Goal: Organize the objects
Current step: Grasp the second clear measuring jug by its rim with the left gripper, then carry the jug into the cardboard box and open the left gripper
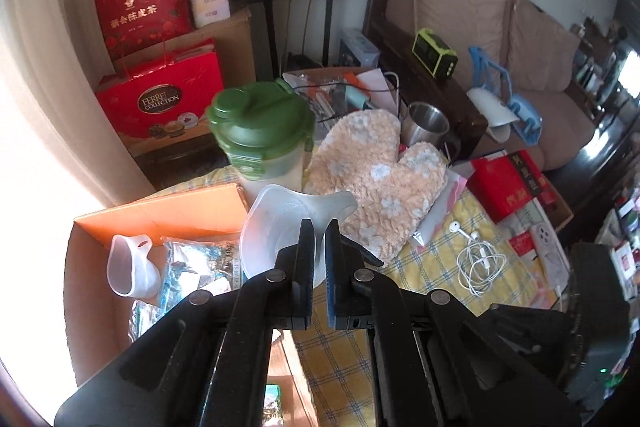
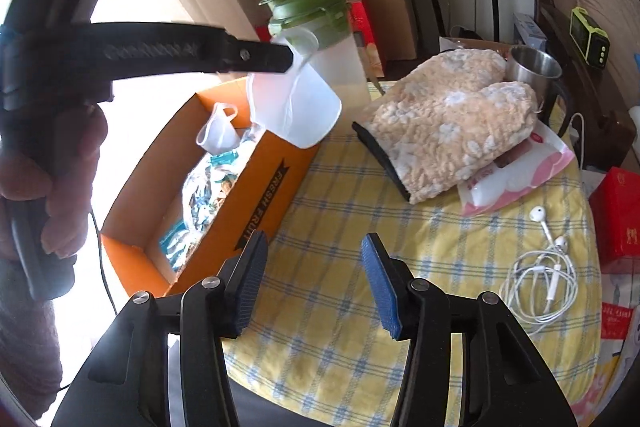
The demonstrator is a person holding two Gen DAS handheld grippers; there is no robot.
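Left tool [image 1: 316,227]: clenched on the rim of a translucent plastic cup [image 1: 280,227], lifted clear of the counter, cup tilted.
Same cup from the right wrist view [image 2: 296,107]: hanging above the far end of the orange box [image 2: 256,195], in front of the green-lidded shaker bottle [image 2: 316,27].
Left hand [image 2: 48,187]: wrapped around the tool's grip, at the left edge.
Right tool [image 2: 314,247]: released, blue pads apart, nothing between them, above bare yellow checked cloth [image 2: 340,207] on the counter.
Orange box: on the left of the counter, lettered FRESH FRUIT on its side; inside, a second small translucent cup [image 2: 218,135] lying tipped at the far end, and shiny foil packets [image 2: 204,195] nearer.
Fluffy peach mitt [image 2: 452,131]: lying flat, right of the box, on top of a pink-and-white packet [image 2: 520,171].
Steel mug [image 2: 532,67]: just beyond the mitt, possibly touching it; contact unclear.
White earphones [image 2: 540,267]: coiled on the cloth, near right.
Red box [image 2: 620,219]: at the right edge, beyond the earphones.
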